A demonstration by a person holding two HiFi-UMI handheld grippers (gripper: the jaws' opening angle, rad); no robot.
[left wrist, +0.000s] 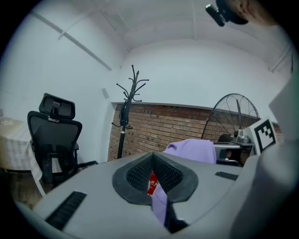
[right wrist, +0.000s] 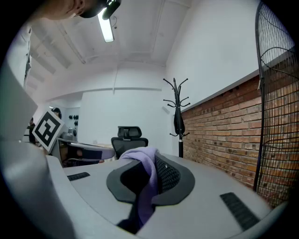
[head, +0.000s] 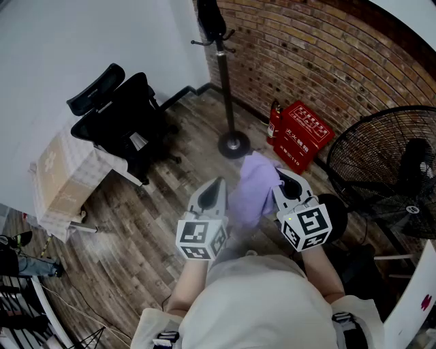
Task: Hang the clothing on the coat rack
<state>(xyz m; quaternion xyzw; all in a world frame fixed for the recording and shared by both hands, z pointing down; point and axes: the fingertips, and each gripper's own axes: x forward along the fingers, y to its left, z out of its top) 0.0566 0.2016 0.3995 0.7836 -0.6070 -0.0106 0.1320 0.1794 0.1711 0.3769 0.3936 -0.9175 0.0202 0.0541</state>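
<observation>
Though head view hides the grip, right claw pinches purple clothing in its own view; left claw narrow.

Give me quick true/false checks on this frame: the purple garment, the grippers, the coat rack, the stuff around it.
1. The light purple garment is pinched between the jaws of the right gripper. True.
2. The black metal coat rack is bare. False: a dark item hangs near its top.
3. The red box stands against the brick wall. True.
4. In the head view, the black office chair stands right of the coat rack. False: it is to the left, by the white wall.
</observation>
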